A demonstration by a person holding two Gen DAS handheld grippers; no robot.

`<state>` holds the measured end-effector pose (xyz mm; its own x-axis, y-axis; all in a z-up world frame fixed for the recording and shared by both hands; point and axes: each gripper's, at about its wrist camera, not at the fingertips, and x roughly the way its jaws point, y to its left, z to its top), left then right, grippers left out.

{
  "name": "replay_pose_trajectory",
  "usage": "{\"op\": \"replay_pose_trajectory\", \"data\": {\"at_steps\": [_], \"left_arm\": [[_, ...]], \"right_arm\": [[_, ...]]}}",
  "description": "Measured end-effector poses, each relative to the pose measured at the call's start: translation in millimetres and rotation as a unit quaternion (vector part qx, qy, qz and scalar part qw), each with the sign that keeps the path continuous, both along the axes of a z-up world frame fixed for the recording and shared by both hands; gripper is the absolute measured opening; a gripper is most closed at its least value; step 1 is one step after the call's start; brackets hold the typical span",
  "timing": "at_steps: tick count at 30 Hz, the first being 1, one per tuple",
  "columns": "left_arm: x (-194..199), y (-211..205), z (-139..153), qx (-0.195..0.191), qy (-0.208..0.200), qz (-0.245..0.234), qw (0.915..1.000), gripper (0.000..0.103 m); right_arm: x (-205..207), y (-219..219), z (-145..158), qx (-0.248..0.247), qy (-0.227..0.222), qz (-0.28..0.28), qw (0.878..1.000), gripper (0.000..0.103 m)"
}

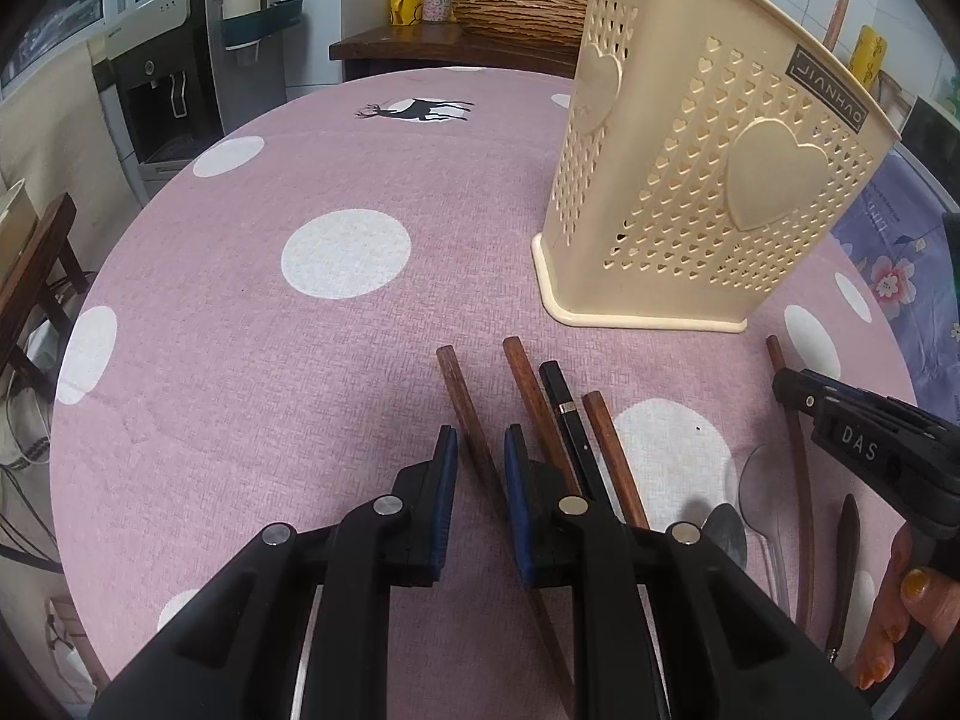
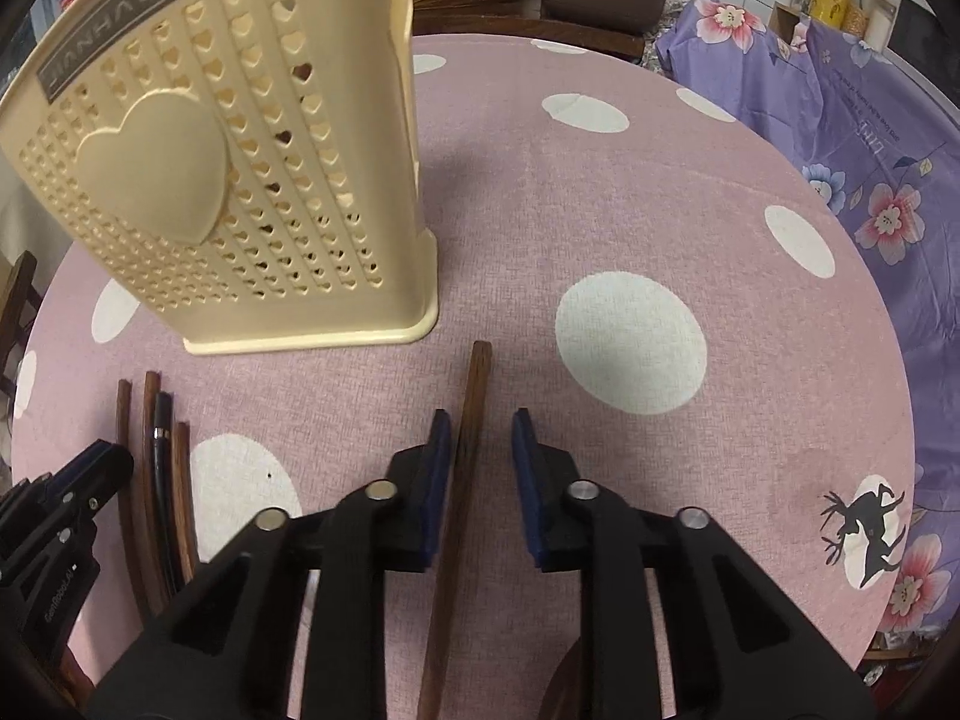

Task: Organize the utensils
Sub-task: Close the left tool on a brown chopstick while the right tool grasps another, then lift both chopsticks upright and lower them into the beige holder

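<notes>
Tablecloth (image 1: 240, 360); chopstick (image 1: 474, 438) tip hidden under left gripper (image 1: 481, 468).

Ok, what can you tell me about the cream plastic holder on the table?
The holder is a tall cream plastic caddy, wider at the top than at its flared base. Its walls are pierced with rows of small heart holes, carry two raised solid hearts, and bear a dark label near the rim. It stands upright on the pink dotted tablecloth, beyond the chopsticks, with nothing touching it.
</notes>
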<state>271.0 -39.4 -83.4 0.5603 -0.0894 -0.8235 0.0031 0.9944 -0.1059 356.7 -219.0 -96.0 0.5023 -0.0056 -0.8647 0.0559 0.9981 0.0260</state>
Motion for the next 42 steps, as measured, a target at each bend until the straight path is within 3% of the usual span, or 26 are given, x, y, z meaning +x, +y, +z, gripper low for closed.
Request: {"op": "replay_pose_trajectory", "data": {"at_steps": [3,18,26,30,35,42], "left_arm": [[2,-2,0,0.004,-0.001,0.000,1.0000,0.017],[10,-2,-1,0.003,-0.005,0.012,0.9999,0.011],[13,2,-1,-0.018,-0.002,0.020,0.9996,0.009],[13,5,3,-0.036,-0.008,0.020,0.9991,0.009],[1,14,29,-0.072,-0.044,0.014,0.9964,0.009],[-41,29,92,-0.098,-0.137,-0.005,0.9857,0.008]], "right_arm": [[2,2,0,0.003,0.000,-0.005,1.000,0.009],[9,-16,-2,0.075,0.005,-0.037,0.996,0.008],[5,-30,3,0.129,-0.011,-0.054,0.990,0.008],[-6,-37,21,0.141,-0.049,-0.050,0.987,0.008],[-30,-45,54,0.158,-0.110,-0.027,0.981,0.008],[-83,-49,114,0.162,-0.201,0.029,0.966,0.008]]}}
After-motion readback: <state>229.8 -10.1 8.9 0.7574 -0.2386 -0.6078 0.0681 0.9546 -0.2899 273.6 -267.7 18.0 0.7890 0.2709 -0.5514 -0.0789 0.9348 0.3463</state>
